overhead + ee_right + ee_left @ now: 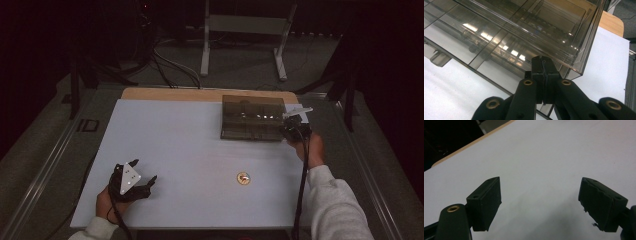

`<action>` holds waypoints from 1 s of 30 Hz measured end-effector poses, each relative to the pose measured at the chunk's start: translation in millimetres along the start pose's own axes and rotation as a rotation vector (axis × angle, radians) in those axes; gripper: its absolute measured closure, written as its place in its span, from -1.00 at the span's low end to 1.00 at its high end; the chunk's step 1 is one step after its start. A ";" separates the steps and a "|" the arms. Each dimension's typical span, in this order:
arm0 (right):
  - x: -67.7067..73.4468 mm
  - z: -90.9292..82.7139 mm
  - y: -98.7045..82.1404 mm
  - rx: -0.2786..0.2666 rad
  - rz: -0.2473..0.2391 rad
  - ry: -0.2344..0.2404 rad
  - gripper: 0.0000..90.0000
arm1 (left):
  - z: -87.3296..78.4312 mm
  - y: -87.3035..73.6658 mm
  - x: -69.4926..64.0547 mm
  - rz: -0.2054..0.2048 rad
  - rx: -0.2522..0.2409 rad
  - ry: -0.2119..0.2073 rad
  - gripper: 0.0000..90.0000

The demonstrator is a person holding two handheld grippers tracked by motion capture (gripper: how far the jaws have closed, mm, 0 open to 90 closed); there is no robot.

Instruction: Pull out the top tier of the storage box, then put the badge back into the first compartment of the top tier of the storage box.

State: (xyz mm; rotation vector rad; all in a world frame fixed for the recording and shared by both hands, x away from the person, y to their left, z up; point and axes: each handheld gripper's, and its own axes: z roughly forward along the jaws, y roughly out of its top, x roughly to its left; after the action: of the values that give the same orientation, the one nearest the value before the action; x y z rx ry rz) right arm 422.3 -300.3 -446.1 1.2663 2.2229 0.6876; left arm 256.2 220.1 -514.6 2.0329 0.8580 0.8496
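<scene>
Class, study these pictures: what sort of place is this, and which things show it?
Probably a lab or workshop recording station: a white-topped work table, loose black cables across the grey floor, and a grey metal stand behind the table.

Left gripper (131, 181): my black body, with a pale grey three-cornered plate on top that had two small dark holes.
Left jaws: two blocky matte black pads (486, 203); the far one was chipped along its edge; a brass eyelet sat in the near link.
Right gripper (295, 127): black, and its plate was pale too.
Right jaws: black links that carried four brass-ringed pivots.
Cables: one black lead trailed from each gripper.
Sleeves: I wore light grey sweatshirt cuffs (330, 200).
</scene>
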 end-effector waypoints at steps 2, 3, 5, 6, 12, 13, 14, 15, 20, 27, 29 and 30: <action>0.3 0.5 0.1 -0.003 -0.004 -0.003 1.00 | -1.5 -0.3 0.4 0.000 0.002 0.006 -0.56; 0.4 0.4 0.1 -0.003 -0.005 -0.003 1.00 | -2.1 -0.2 0.5 0.003 0.005 0.009 -0.56; 0.4 0.5 -0.2 -0.005 -0.004 -0.003 1.00 | -2.5 0.3 -0.4 0.006 0.004 0.010 -0.56; 0.1 0.4 -0.5 -0.007 -0.004 0.000 1.00 | -2.4 0.4 -0.9 0.004 0.002 0.010 -0.56; 1.1 0.6 0.8 0.001 -0.021 -0.010 1.00 | -3.3 -0.7 0.0 0.005 0.003 0.011 -0.56; 1.4 0.8 1.1 0.002 -0.025 -0.013 1.00 | -3.5 -1.3 0.8 0.002 0.004 0.010 -0.56; 1.6 1.0 1.3 0.003 -0.028 -0.016 1.00 | -3.4 -1.5 0.9 -0.003 0.001 0.011 -0.56; 1.8 1.1 1.4 0.003 -0.029 -0.018 1.00 | -3.4 -1.4 1.1 -0.004 0.001 0.013 -0.56; 3.0 0.5 1.3 0.008 -0.029 -0.021 1.00 | -1.2 1.3 -1.3 0.012 0.000 0.005 -0.56; 5.2 -2.0 -0.6 0.015 -0.046 -0.026 1.00 | 0.4 3.8 -4.2 0.029 0.006 0.001 -0.56; 5.4 -2.7 -1.7 0.012 -0.044 -0.025 1.00 | -0.3 4.0 -4.1 0.030 0.001 0.000 -0.56; 6.0 -3.2 -2.3 0.011 -0.044 -0.026 1.00 | -0.6 3.8 -3.9 0.031 0.003 0.000 -0.56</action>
State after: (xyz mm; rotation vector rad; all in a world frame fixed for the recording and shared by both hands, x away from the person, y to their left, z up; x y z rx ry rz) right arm 416.2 -296.6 -446.1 1.2208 2.2297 0.6387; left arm 254.7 215.4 -512.2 2.0537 0.8302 0.8664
